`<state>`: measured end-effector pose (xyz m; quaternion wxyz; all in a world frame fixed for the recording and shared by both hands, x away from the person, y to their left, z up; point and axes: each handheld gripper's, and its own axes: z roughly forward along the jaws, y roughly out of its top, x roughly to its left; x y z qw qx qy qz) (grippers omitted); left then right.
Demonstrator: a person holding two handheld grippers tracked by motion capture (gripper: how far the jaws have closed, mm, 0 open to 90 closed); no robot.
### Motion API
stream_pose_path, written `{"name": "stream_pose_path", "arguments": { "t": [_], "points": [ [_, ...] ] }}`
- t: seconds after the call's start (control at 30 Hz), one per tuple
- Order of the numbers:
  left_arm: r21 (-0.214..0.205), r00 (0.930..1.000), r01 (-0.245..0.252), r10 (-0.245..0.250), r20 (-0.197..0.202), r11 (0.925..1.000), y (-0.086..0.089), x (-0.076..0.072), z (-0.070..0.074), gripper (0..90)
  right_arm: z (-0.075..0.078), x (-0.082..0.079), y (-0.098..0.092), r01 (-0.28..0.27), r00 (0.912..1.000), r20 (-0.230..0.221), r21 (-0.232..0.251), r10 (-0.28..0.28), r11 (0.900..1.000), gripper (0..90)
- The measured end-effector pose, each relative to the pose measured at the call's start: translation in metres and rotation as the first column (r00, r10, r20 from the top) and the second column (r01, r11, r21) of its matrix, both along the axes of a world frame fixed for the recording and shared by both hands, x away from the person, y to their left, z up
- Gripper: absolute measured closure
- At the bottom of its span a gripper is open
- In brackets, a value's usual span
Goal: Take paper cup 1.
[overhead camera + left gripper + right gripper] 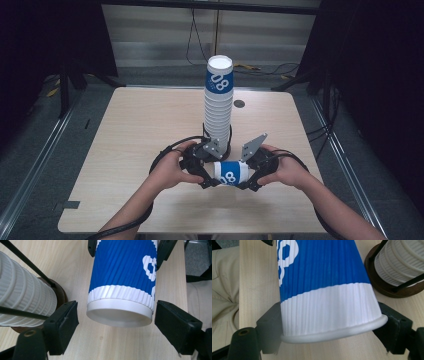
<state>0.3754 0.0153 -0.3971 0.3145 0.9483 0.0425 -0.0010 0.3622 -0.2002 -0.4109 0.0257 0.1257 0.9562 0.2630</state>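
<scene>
The blue-and-white ribbed paper cup (229,174) lies on its side between the two claws, low over the counter (135,130). Its sleeve is blue across the middle, with a white band at each end. Large white numerals "08" are printed on the blue field; smaller print beneath them is too small to read.

The right claw (249,179) holds the cup at its wide, rolled-rim end. In the right gripper view the rim (334,333) sits directly between the two black pads, which press on the white band from both sides. The cup body extends away from this claw, toward the left claw.

The left claw (207,179) stands at the cup's narrow base end. In the left gripper view the base (119,315) lies between the pads with a visible gap on each side: the jaws are part-open and grip nothing.

Beyond the left claw, just behind it, stands a tall stack of white ribbed cups (218,107) in a black wire holder on a round dark wooden base (384,287). The top cup (219,75) carries the same blue band and "08" mark. The holder's base is near the held cup but apart from it.

A small dark round disc (239,104) is on the counter past the stack, to the right-claw side.
</scene>
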Motion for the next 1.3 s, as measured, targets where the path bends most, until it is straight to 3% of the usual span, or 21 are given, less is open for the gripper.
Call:
{"name": "stream_pose_path", "arguments": {
  "t": [0.33, 0.4, 0.73, 0.8, 0.9, 0.97, 1.3],
  "points": [
    [0.059, 0.9999, 0.007, -0.008, 0.007, 0.9982, -0.008, -0.002, 0.0, 19.3, 0.0, 0.0, 0.002, -0.015, 0.9999, 0.0, -0.014, 0.015, 0.9998, 19.0],
    [0.107, 0.999, 0.034, -0.037, 0.024, 0.9937, -0.011, -0.001, 0.001, 19.3, 0.001, 0.0, 0.003, -0.018, 0.9998, -0.001, -0.02, 0.018, 0.9997, 19.0],
    [0.156, 0.9984, 0.047, -0.051, 0.024, 0.9867, -0.017, -0.002, -0.002, 21.3, 0.003, 0.0, 0.005, -0.038, 0.9992, 0.011, -0.013, 0.038, 0.9992, 18.9],
    [0.178, 0.9971, 0.062, -0.069, 0.034, 0.982, -0.018, -0.002, -0.002, 21.9, 0.004, -0.001, 0.006, -0.036, 0.9993, 0.012, -0.011, 0.036, 0.9993, 18.9],
    [0.165, 0.9976, 0.063, -0.067, 0.019, 0.9843, -0.018, -0.002, -0.003, 25.3, 0.005, -0.001, 0.007, -0.045, 0.9989, 0.016, -0.004, 0.045, 0.999, 18.8],
    [0.175, 0.9958, 0.081, -0.087, 0.027, 0.9813, -0.019, -0.002, -0.003, 30.0, 0.005, -0.001, 0.007, -0.045, 0.9988, 0.02, -0.007, 0.045, 0.999, 18.8],
    [0.188, 0.9975, 0.068, -0.071, 0.006, 0.9798, -0.018, -0.004, -0.004, 30.9, 0.006, -0.001, 0.009, -0.059, 0.9979, 0.026, -0.007, 0.06, 0.9982, 18.5]
  ]
}}
